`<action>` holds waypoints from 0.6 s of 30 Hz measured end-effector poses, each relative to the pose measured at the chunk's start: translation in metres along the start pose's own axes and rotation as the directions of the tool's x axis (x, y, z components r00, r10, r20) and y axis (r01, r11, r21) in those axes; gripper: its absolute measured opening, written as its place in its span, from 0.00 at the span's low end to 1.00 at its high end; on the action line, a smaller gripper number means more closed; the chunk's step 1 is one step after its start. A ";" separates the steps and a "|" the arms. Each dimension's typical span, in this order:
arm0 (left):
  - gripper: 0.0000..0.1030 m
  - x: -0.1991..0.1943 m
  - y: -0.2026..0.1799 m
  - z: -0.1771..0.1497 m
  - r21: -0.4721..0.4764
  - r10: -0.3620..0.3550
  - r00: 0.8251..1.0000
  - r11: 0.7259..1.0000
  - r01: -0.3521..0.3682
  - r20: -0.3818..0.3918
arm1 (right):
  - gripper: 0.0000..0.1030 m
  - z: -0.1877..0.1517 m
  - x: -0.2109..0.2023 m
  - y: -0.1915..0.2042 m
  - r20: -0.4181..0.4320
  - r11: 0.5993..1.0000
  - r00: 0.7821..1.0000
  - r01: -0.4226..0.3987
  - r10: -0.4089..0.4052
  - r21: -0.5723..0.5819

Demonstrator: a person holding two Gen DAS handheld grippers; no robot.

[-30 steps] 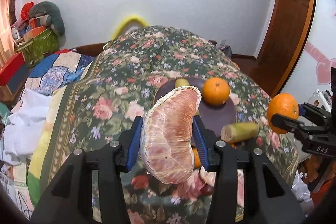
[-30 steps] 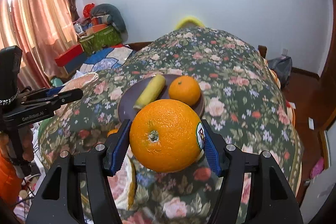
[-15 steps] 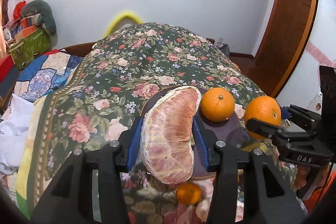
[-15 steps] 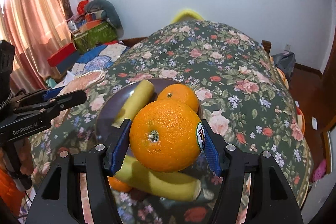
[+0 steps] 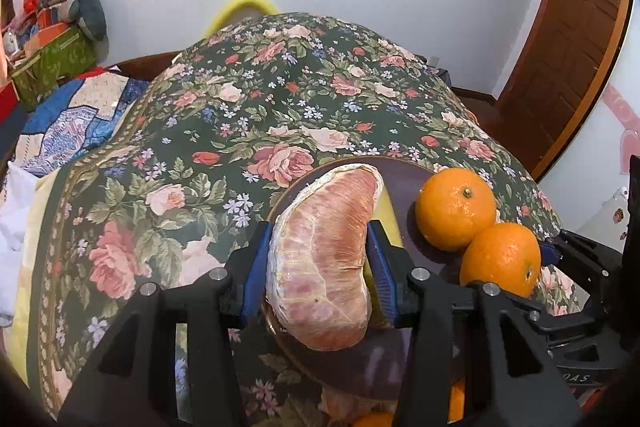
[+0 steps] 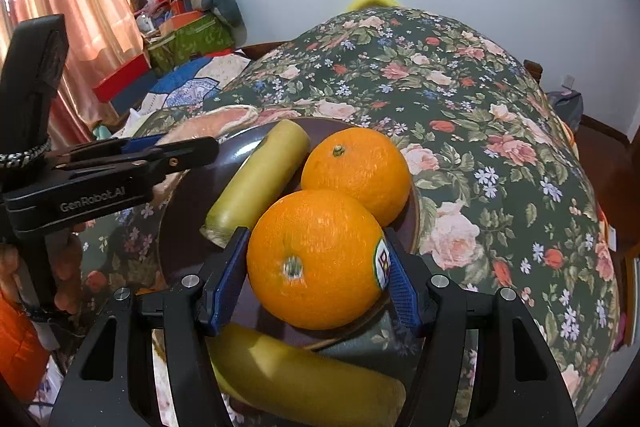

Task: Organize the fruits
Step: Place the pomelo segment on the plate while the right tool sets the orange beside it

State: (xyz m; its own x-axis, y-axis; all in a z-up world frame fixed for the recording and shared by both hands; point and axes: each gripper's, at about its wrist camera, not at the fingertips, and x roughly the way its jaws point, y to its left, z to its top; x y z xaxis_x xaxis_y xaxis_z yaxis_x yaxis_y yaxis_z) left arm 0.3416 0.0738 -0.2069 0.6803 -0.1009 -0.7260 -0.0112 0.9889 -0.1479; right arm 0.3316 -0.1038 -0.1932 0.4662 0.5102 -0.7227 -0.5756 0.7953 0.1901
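Observation:
My left gripper (image 5: 318,277) is shut on a peeled pink pomelo segment (image 5: 324,259) and holds it over the left rim of a dark purple plate (image 5: 404,179). My right gripper (image 6: 316,267) is shut on a large stickered orange (image 6: 316,259), low over the plate's (image 6: 180,223) near side. A smaller orange (image 6: 356,171) and a yellow-green fruit piece (image 6: 260,179) lie on the plate. In the left wrist view the held orange (image 5: 500,259) touches the smaller orange (image 5: 456,209).
A second yellow-green piece (image 6: 308,383) lies off the plate just under my right gripper. The flowered cloth (image 5: 280,99) covers the table. A small orange (image 5: 372,419) sits near the table's front. Boxes and bedding (image 6: 180,39) lie at the left.
Both grippers have moved forward and down toward the plate. The held orange now sits close beside the smaller orange, and the pomelo segment hangs over the plate's left rim.

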 end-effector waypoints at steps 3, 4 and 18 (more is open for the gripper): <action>0.45 0.006 -0.002 0.001 0.005 -0.001 1.000 1.000 0.001 -0.012 | 0.59 0.003 0.004 -0.003 -0.002 1.000 1.000 -0.023 0.023 0.008; 0.45 0.008 -0.004 0.001 0.008 -0.001 1.000 1.000 0.001 -0.017 | 0.59 0.003 0.005 -0.003 -0.005 1.000 1.000 -0.027 0.027 0.008; 0.46 0.013 -0.015 0.003 0.033 -0.001 0.999 0.999 0.002 -0.038 | 0.60 0.001 0.009 -0.003 -0.036 1.000 0.999 -0.030 0.030 -0.003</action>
State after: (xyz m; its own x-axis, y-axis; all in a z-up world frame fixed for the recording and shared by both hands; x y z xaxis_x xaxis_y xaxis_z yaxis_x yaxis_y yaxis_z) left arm 0.3527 0.0575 -0.2124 0.6521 -0.1059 -0.7507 0.0143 0.9917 -0.1275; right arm 0.3384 -0.1009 -0.1997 0.4239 0.5217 -0.7403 -0.5913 0.7786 0.2101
